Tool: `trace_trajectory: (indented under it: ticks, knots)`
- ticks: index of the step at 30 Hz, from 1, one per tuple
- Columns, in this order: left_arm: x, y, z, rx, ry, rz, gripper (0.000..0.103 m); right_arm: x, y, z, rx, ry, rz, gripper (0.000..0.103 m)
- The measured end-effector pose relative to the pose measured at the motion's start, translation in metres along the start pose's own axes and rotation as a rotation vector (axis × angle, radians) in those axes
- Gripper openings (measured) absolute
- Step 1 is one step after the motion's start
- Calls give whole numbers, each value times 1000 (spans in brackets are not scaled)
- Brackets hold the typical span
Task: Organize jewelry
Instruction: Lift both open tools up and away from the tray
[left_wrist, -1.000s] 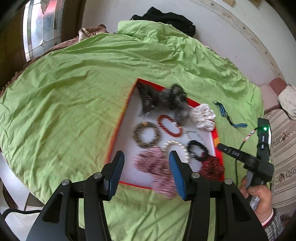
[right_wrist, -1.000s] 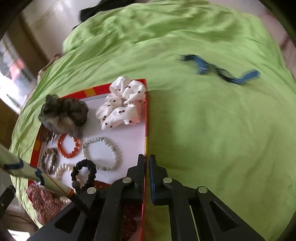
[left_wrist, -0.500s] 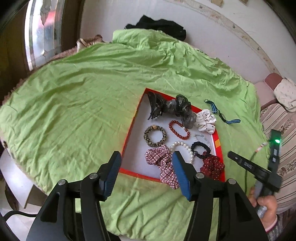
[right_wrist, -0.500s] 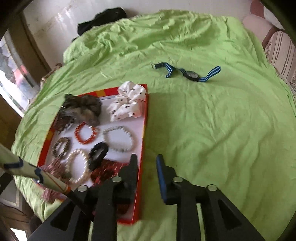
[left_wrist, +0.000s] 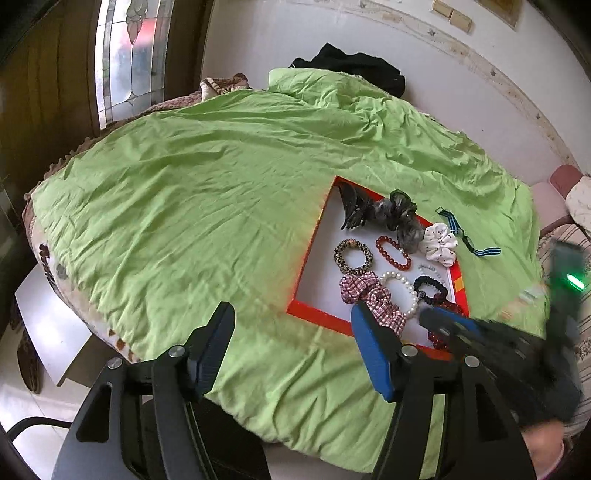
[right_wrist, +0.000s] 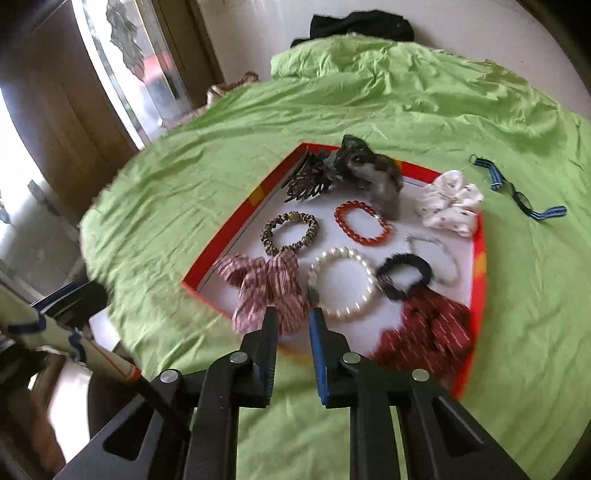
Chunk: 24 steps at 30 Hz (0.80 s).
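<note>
right gripper (right_wrist: 291, 321) swung over tray (right_wrist: 218, 243) edge | fingers closing, empty

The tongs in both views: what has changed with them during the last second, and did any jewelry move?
The left tongs pulled back from the red tray and their jaws are opening, nothing between them. The right tongs, shut a second ago beside the tray's edge, swung over to its near side by the checked scrunchie; after parting, their jaws are closing on nothing. Nothing was taken or released. The tray's pieces and the striped watch stayed put.
</note>
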<state>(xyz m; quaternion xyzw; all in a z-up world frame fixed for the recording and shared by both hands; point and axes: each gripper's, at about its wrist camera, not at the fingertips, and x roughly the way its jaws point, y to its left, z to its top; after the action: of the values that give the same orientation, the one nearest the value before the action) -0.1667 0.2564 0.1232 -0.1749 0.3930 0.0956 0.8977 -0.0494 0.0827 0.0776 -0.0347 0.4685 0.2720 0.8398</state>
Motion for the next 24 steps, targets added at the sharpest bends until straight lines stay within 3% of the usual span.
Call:
trace_trajectory:
  ticks: [4, 7, 10, 14, 16, 19, 24]
  knots:
    - [-4, 6, -1, -7, -21, -9, 68, 40, 3, 7, 29, 116, 49, 18]
    - [-4, 8, -2, -7, -38, -15, 70, 52, 7, 10, 46, 128, 106, 18]
    - [-2, 4, -3, 8, -43, -8, 71, 52, 8, 12, 65, 113, 152, 18]
    - [-9, -4, -6, 50, -91, 14, 71, 16, -1, 11, 82, 18, 166, 18]
    - [-17, -8, -6, 72, -151, 50, 74, -10, -10, 5, 81, -45, 143, 20]
    - [-34, -18, -8, 113, -283, 152, 91, -44, -32, -19, 102, -111, 57, 23]
    - [-61, -39, -9, 160, -447, 260, 102, -68, -72, -65, 216, -98, -52, 23]
